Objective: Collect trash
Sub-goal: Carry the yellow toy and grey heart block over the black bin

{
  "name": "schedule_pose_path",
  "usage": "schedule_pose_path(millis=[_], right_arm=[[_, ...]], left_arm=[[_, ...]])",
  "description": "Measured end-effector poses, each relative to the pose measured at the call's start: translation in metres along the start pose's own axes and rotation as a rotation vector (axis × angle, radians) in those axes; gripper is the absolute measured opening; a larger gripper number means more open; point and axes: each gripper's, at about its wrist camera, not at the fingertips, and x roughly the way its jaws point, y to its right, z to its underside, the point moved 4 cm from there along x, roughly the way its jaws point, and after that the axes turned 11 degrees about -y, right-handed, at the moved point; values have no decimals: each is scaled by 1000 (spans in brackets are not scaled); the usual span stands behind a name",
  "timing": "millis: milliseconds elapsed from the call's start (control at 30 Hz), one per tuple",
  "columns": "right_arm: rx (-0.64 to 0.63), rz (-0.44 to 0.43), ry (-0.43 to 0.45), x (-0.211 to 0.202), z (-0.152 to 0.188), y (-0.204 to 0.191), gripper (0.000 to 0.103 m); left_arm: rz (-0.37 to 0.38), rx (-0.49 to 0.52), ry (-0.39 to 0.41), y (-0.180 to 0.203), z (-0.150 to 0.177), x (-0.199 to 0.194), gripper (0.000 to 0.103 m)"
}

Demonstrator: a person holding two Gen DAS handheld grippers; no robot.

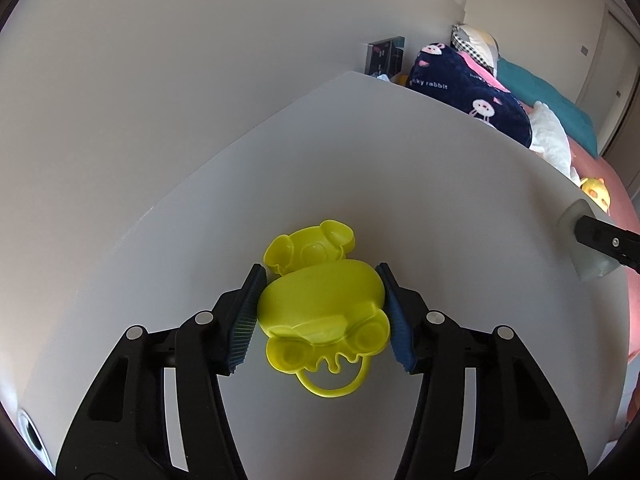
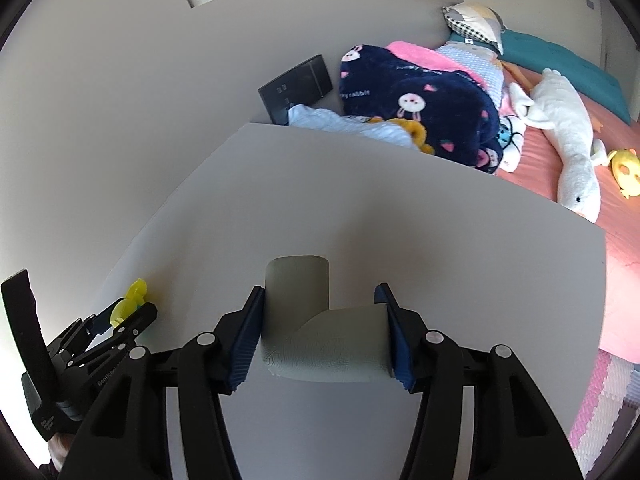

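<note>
Our left hand-held gripper (image 1: pixel 320 316) pinches the yellow bear-shaped plastic case (image 1: pixel 324 312) on the white table (image 1: pixel 440 184); our right hand-held gripper (image 2: pixel 322 332) clamps the grey cardboard tube (image 2: pixel 316 328) near the table's right side. The rounded yellow shell could squirt free. Whether the case's loose-looking lid (image 1: pixel 310 250) is attached, we cannot tell. No bin shows.

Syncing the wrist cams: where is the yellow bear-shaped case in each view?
Left wrist: yellow bear-shaped case bottom centre, between the left gripper pads on the white table.
Right wrist: only a yellow sliver at lower left, in the left gripper.
Shared landmark: navy rabbit blanket beyond the table's far edge.
</note>
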Motion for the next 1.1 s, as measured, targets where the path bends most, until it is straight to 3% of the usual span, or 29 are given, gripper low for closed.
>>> schedule_pose_path(millis=[300, 1100], right_arm=[[19, 8, 14, -26, 18, 16, 57], [83, 18, 61, -106, 96, 65, 57]], left_arm=[[14, 19, 11, 21, 13, -19, 55], [102, 133, 48, 122, 59, -82, 55]])
